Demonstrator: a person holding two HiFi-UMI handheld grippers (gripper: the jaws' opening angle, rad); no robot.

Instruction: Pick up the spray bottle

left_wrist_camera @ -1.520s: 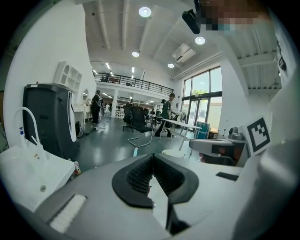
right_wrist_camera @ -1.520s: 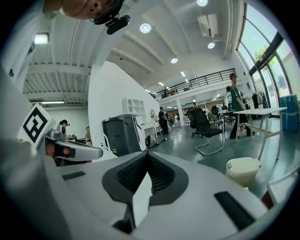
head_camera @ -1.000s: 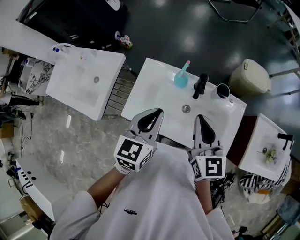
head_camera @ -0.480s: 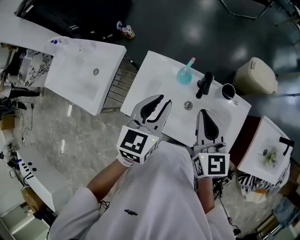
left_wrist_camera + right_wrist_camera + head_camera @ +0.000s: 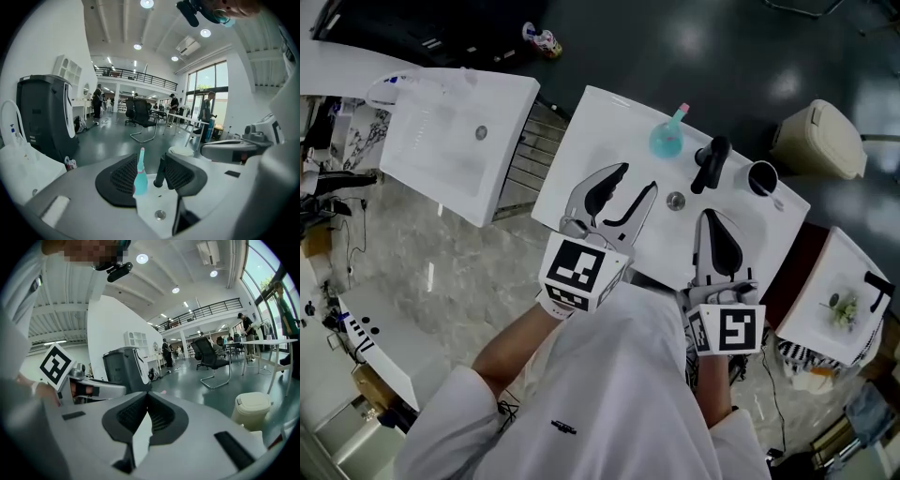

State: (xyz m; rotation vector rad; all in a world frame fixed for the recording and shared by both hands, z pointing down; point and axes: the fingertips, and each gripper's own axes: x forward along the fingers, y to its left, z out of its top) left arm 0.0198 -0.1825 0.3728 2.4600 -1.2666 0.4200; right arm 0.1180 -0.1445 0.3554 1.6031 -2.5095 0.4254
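Teal spray bottle (image 5: 667, 139) upright on the white sink (image 5: 600, 141).

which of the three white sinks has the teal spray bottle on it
The middle sink: the teal spray bottle stands on its far rim beside the black faucet. The left sink and the right sink carry no teal bottle.

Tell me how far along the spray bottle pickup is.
Done: the left gripper is aimed at the spray bottle, jaws opening, nothing between them yet. In hand: nothing; the bottle stands on the sink beside the faucet, untouched. The right gripper is shut and empty. Left: reach the bottle, close on it, lift.
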